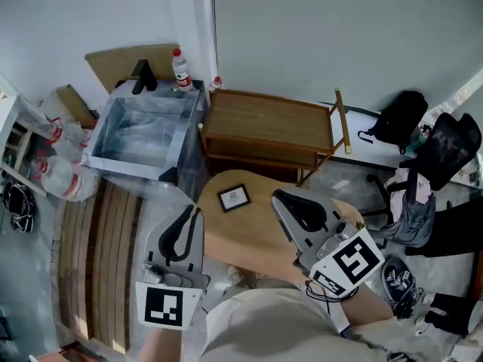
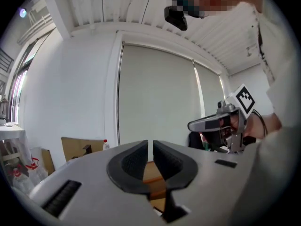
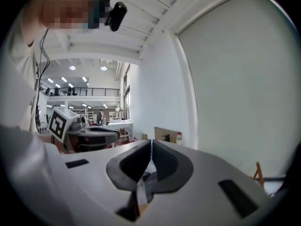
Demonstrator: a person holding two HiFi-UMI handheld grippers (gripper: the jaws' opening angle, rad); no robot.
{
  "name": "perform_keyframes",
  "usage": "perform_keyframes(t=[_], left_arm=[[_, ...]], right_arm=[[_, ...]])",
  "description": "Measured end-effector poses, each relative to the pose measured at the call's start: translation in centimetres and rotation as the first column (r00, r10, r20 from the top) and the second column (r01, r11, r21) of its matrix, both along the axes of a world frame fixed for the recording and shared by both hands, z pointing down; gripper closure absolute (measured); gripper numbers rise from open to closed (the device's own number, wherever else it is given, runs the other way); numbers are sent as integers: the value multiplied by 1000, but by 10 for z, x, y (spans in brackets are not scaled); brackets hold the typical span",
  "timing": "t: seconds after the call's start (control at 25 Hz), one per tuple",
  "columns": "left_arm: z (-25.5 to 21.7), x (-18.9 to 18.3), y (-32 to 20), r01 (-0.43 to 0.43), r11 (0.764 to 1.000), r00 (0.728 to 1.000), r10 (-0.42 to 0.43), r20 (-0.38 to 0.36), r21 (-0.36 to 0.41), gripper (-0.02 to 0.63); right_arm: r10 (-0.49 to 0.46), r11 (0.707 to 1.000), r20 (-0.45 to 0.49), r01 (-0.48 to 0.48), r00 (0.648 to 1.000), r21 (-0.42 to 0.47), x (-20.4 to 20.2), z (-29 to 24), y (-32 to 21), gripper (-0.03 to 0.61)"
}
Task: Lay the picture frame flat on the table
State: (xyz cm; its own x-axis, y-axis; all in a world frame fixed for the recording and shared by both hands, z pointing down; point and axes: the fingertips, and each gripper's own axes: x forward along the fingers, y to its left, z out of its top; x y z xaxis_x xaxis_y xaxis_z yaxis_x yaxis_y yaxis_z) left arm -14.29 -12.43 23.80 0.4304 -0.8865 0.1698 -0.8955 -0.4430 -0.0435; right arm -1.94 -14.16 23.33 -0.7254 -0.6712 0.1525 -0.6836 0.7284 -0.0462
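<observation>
A small black picture frame [image 1: 234, 197] lies face up on the round wooden table [image 1: 249, 236], near its far edge. My left gripper [image 1: 192, 211] hovers over the table's left rim, a short way left and nearer than the frame, its jaws shut with nothing between them. On the other side my right gripper [image 1: 281, 197] hangs just right of the frame, also shut and empty. The left gripper view looks up at the wall over closed jaws [image 2: 150, 157] and shows the right gripper [image 2: 221, 124]. In the right gripper view, closed jaws [image 3: 151, 154] point past the left gripper [image 3: 94, 132].
Behind the round table stands a wooden trolley [image 1: 268, 123]. A grey-blue bin [image 1: 143, 130] with a bottle [image 1: 181, 68] beside it sits at the back left. Wooden slats [image 1: 98, 255] lie on the floor at left. A chair with clothes [image 1: 441, 157] and a backpack [image 1: 396, 119] are at right.
</observation>
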Motion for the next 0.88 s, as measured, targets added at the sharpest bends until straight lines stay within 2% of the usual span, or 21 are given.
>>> perform_keyframes(t=[0.12,0.2,0.4,0.52,0.64,0.88], left_arm=[[-16,11,21,-12,999,999,11,35,33,580],[-22,13,32,-12,999,998,10,56,42,580],[-35,23,44,-33,996,997,27,70,87,580],[-32,28,52,-53,995,995,45,91,83,589],[-29,31,55,-55,994,993,45,113,94,595],[-15,34,60,-29,999,995,25,92,44,595]], right_arm=[[-8,993,-87,18,996,118,-4,-23,20,575],[-24,989,-106,39,994,144,-8,-31,33,575],[-46,989,-56,53,997,135,-6,-42,50,575],[-30,995,-17,32,999,91,4,-35,57,581],[-19,993,-32,23,999,116,5,-32,60,581],[-11,991,-47,17,999,136,3,-33,65,583]])
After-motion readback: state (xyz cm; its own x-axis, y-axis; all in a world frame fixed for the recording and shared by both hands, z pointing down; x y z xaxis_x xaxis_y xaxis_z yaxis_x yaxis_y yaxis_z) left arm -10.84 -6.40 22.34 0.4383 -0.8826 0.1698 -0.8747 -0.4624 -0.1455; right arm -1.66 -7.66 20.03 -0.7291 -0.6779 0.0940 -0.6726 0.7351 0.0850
